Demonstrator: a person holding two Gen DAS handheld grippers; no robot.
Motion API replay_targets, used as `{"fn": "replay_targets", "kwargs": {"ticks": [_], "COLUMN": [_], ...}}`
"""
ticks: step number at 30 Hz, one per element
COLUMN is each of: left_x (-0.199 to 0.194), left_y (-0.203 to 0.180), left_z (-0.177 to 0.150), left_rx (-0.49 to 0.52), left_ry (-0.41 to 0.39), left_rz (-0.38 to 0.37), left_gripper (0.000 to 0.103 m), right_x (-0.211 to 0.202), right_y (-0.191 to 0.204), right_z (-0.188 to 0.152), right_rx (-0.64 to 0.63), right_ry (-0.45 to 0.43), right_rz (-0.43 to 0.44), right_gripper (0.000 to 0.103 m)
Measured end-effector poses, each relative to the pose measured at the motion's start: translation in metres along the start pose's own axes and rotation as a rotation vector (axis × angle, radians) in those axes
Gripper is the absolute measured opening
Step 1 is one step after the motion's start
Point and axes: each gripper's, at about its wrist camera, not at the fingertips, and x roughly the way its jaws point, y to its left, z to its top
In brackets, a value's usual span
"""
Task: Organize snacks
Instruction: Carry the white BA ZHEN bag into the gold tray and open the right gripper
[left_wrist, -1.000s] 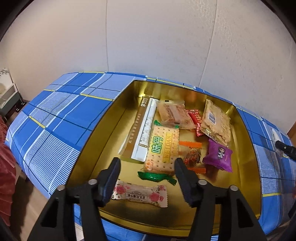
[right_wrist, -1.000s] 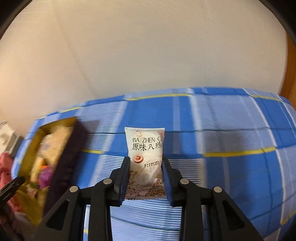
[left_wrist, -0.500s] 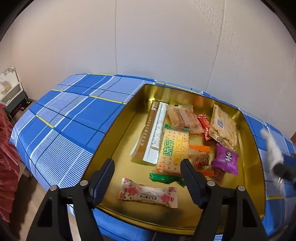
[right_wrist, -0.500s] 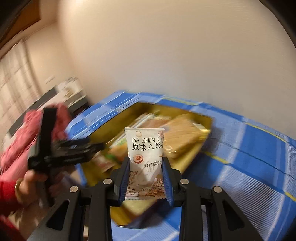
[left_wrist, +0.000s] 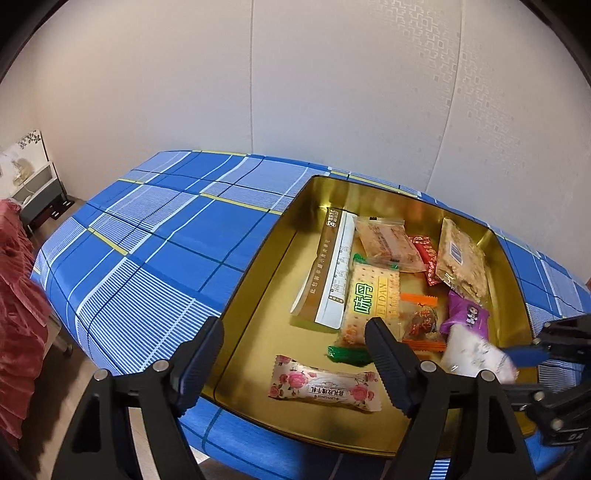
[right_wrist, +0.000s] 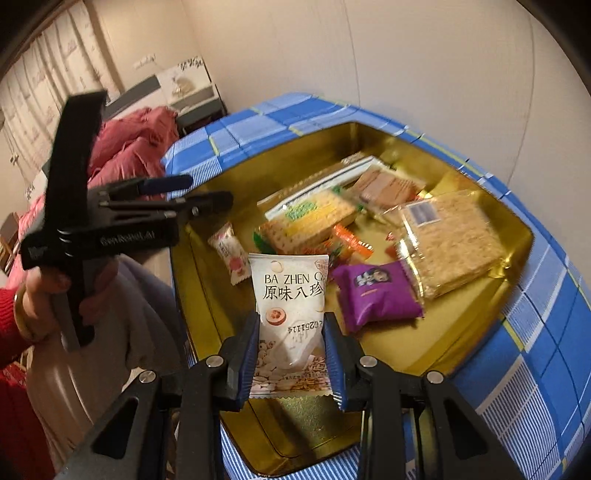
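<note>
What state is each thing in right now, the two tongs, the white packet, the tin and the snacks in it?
Right tongs: shut on the white packet, over the tin's near end.
White packet: held upright, not yet released.
Left tongs: open, nothing between them, jaws just opened wider.
Gold tin: lidless, on the blue checked cloth.
Pink rose packet: lying flat in the tin.
Purple packet: lying flat in the tin.

We see a blue plaid cloth with white stripes and thin yellow lines (left_wrist: 159, 251) covering the table, set against a pale, faintly embossed wallpapered wall (left_wrist: 332, 92). At the far left we note crumpled red fabric (left_wrist: 18, 314) lying beside a low grey-and-white cabinet (left_wrist: 35, 188) on the floor. In the right wrist view we also see pale pleated curtains (right_wrist: 48, 88) in the upper left corner.
</note>
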Motion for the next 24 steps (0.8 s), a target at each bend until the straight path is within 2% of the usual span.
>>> {"fn": "replay_targets", "kwargs": {"ticks": [2, 6, 9, 16, 24], "left_x": [0.0, 0.0, -0.001, -0.002, -0.004], "left_y": [-0.002, -0.006, -0.006, -0.004, -0.01], "left_z": [-0.001, -0.002, -0.002, -0.001, -0.004], "left_rx": [0.005, 0.021, 0.025, 0.012, 0.025], "left_ry": [-0.001, -0.007, -0.006, -0.011, -0.017], "left_rz": [-0.001, 0.006, 0.009, 0.004, -0.004], "left_gripper": [0.079, 0.08, 0.081, 0.084, 0.085], "right_x": [0.011, 0.028, 0.03, 0.013, -0.006], "right_y": [-0.001, 0.004, 0.008, 0.008, 0.022], "right_z": [0.001, 0.006, 0.007, 0.003, -0.01], "right_rx": [0.01, 0.02, 0.032, 0.102, 0.114], "right_ry": [0.04, 0.106, 0.099, 0.008, -0.111], "right_rz": [0.006, -0.045, -0.05, -0.083, -0.16], "right_gripper": [0.034, 0.034, 0.035, 0.036, 0.036]}}
